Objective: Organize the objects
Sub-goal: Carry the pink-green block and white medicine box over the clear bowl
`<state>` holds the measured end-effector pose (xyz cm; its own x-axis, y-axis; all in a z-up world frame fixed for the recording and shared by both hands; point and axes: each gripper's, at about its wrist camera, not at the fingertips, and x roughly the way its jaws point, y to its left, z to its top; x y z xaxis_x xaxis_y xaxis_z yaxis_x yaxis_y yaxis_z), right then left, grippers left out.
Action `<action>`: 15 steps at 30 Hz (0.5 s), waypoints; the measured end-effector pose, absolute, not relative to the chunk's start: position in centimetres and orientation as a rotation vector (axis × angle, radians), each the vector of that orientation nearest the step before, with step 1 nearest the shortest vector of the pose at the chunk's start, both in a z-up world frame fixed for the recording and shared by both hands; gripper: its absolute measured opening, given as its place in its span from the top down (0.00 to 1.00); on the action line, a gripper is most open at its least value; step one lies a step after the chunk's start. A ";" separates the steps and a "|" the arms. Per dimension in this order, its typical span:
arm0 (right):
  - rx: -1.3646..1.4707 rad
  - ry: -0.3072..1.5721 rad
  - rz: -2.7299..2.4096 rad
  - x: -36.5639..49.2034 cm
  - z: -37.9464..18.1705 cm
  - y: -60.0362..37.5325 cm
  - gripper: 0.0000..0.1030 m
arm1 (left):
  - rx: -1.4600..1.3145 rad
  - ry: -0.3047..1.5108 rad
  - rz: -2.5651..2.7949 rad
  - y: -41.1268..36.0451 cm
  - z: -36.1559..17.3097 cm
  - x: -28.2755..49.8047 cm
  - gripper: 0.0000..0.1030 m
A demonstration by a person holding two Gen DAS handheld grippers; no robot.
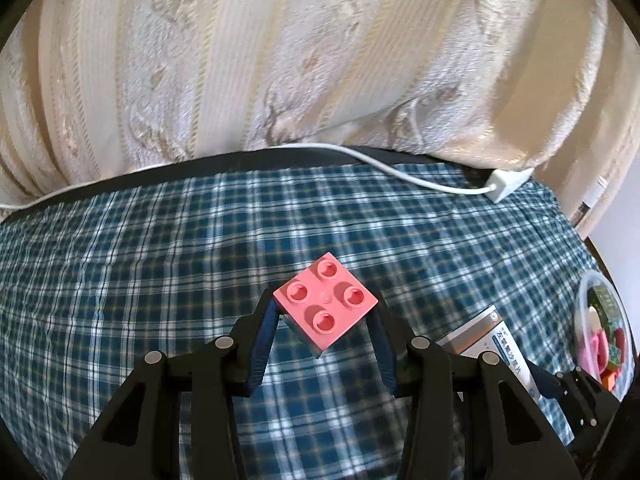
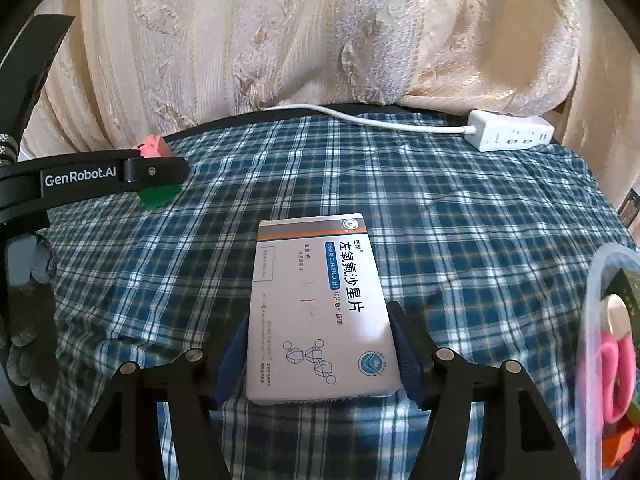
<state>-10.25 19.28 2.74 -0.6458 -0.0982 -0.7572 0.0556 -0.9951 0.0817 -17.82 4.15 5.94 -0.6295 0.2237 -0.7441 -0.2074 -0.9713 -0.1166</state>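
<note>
Meanwhile pink brick [image 1: 326, 301] sits clamped in left hand-held gripper [image 1: 325, 308] fingertips.

You've got a pink four-stud brick [image 1: 326, 300] clear of the plaid cloth, studs up, turned corner-on; from the right wrist view a green brick [image 2: 158, 197] is joined under it. Your white medicine box [image 2: 318, 312] with blue Chinese lettering shows face up, long axis running near to far, centre of the scene. At the right edge sits your clear plastic container [image 2: 592, 320], already holding pink, green and orange pieces.
</note>
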 end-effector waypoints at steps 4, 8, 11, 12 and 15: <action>1.258 -0.116 -2.816 -8.9 3.7 20.4 0.34 | -1.165 -0.017 2.628 5.1 7.0 -16.9 0.55; 1.224 -0.151 -2.869 -7.3 5.0 21.7 0.34 | -1.130 -0.009 2.617 5.8 7.7 -16.1 0.55; 1.198 -0.171 -2.907 -6.2 5.9 22.6 0.34 | -1.105 0.007 2.604 6.5 8.1 -15.4 0.55; 1.190 -0.175 -2.918 -5.9 6.2 22.9 0.34 | -1.097 0.013 2.599 6.8 8.3 -15.2 0.55; 1.167 -0.199 -2.960 -4.6 7.0 24.1 0.34 | -1.083 0.022 2.587 7.3 8.5 -14.6 0.55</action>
